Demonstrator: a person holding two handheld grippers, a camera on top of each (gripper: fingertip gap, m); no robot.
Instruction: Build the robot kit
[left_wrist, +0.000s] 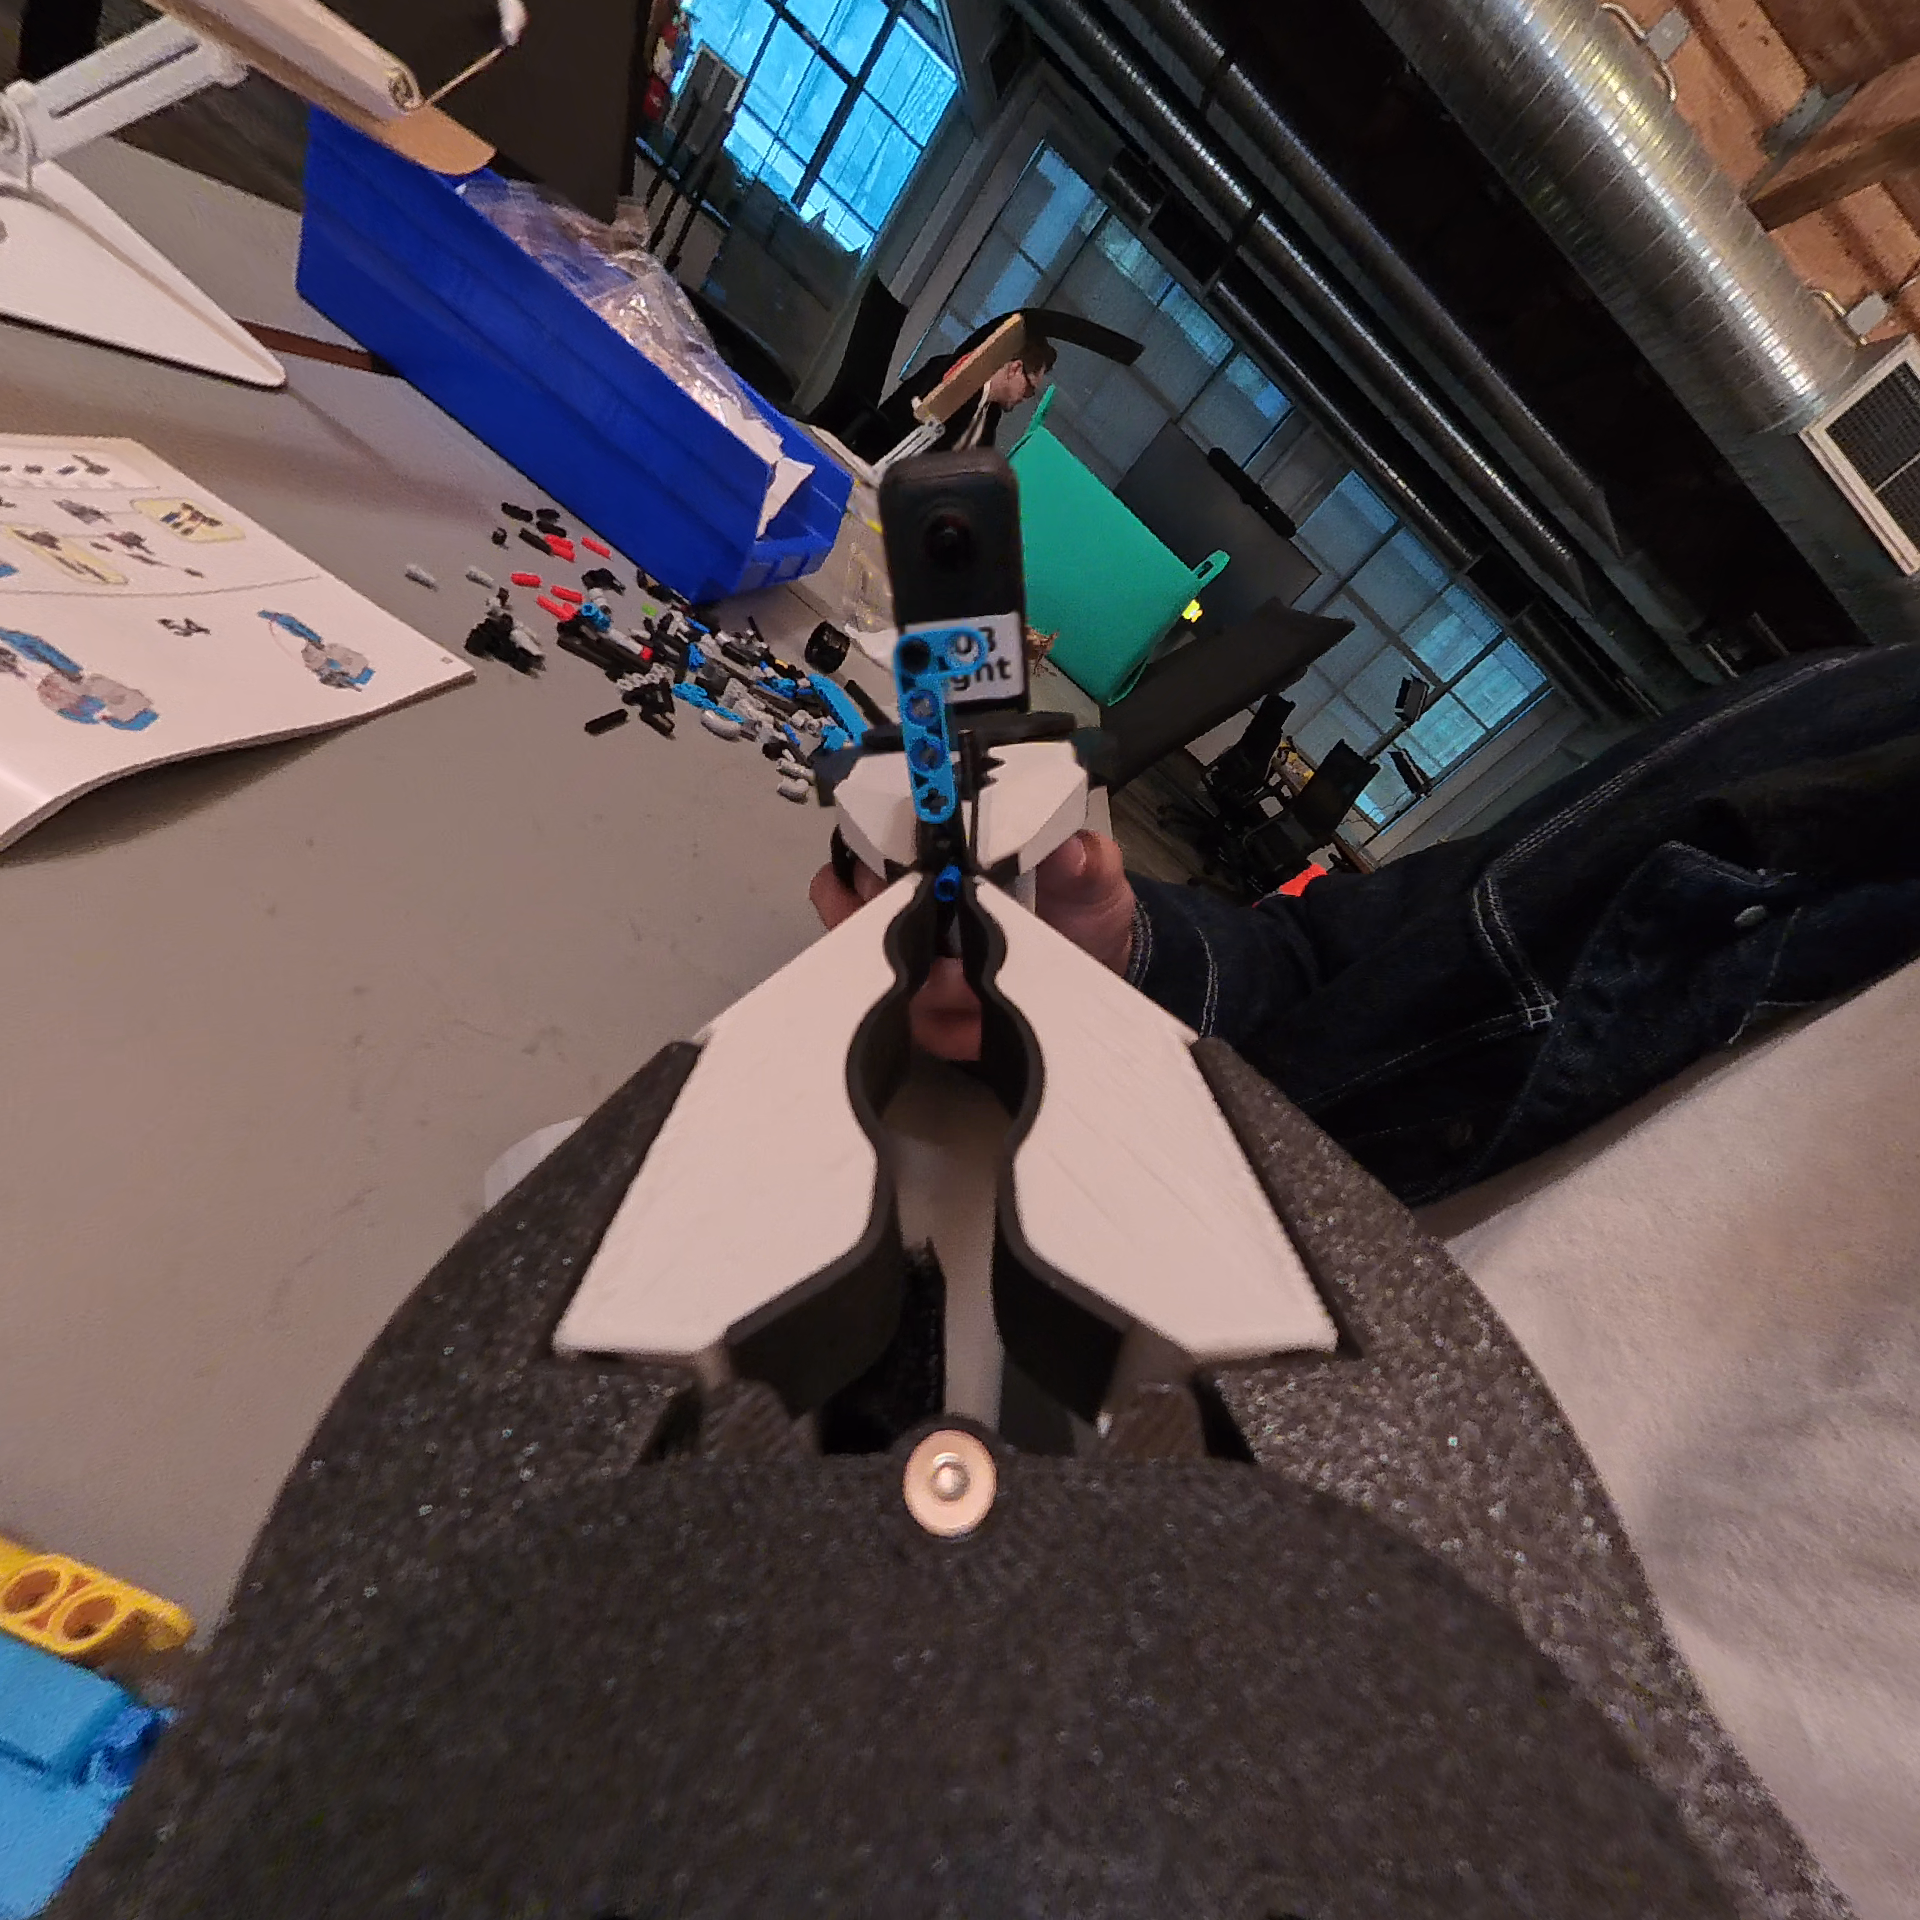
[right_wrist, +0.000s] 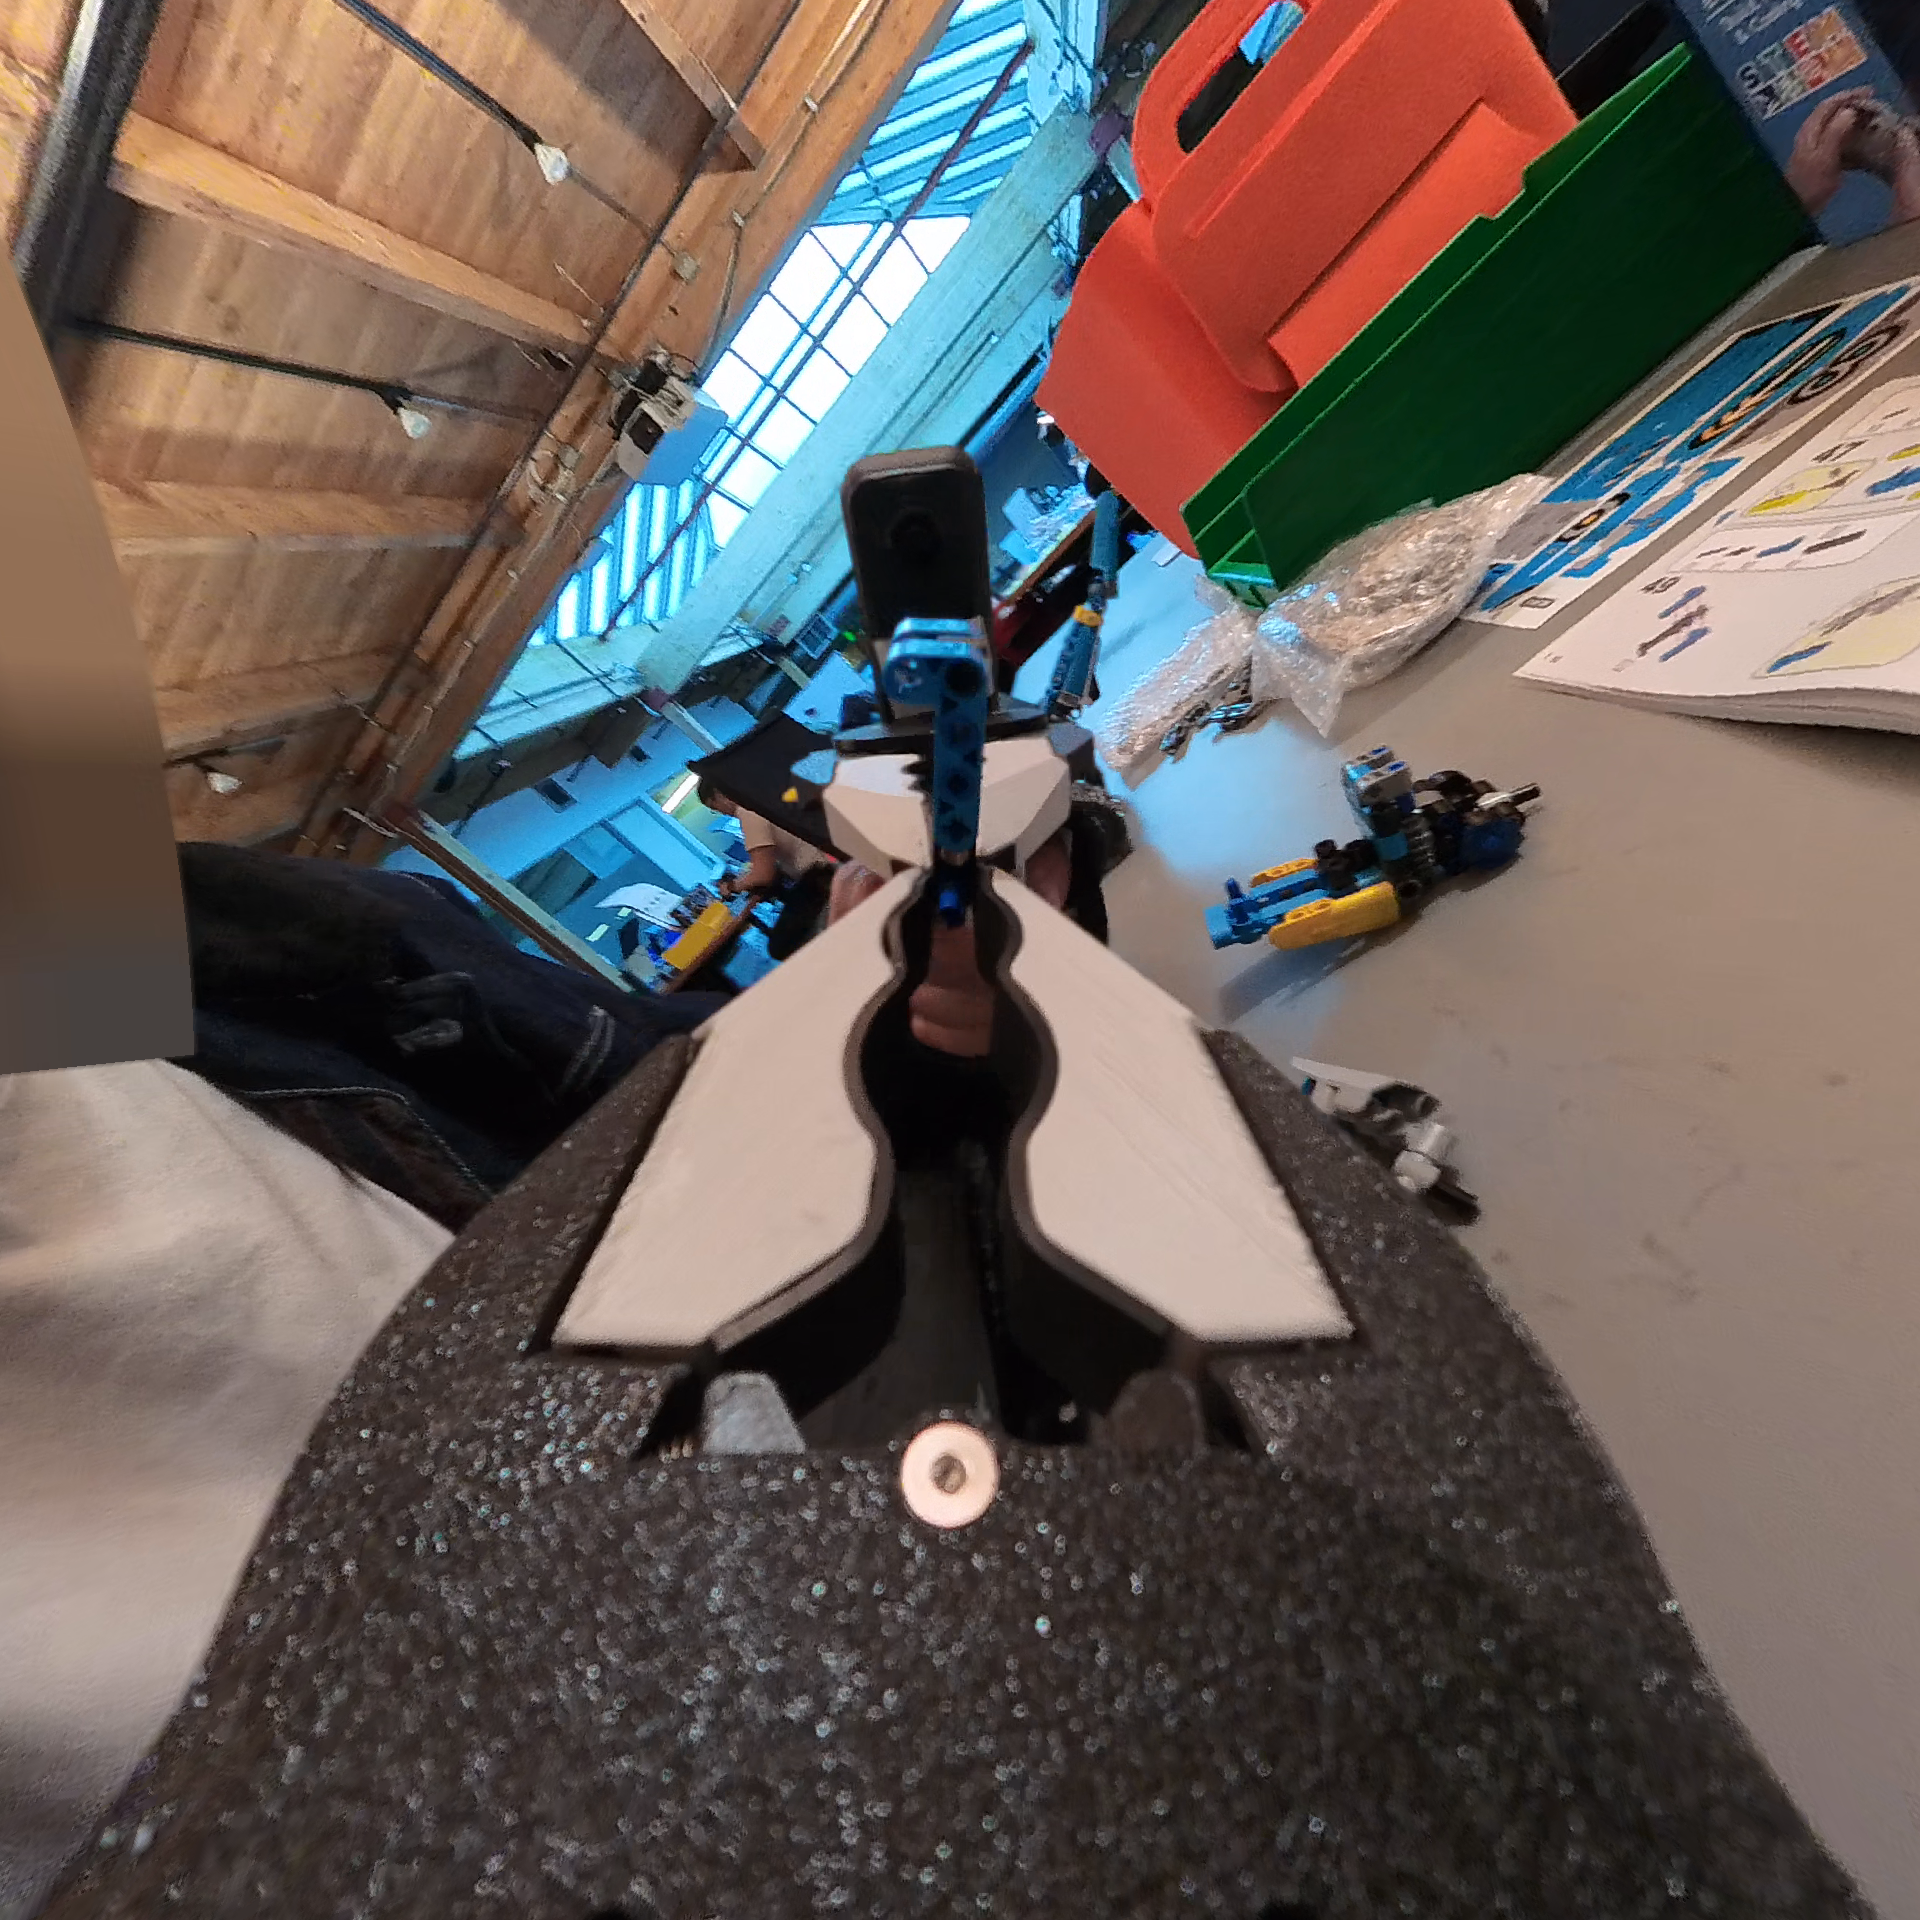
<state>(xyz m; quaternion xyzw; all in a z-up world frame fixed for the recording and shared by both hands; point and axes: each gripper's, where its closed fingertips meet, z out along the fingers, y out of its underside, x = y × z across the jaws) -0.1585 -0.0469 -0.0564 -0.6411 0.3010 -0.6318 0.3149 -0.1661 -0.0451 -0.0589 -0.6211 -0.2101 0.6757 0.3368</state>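
Claws meet tip to tip: your left claw (left_wrist: 943, 883) and right claw (right_wrist: 948, 896) both pinch the upright blue beam (left_wrist: 923, 740).

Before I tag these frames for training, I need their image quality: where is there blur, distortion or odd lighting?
Left wrist view: wide-angle bending tilts the table; the yellow and blue bricks at bottom left are soft; the blue L-shaped beam is fairly sharp; the windows cast blue. Right wrist view: a mosaic patch covers the left edge; the skylight is bright; the small brick model reads clearly.
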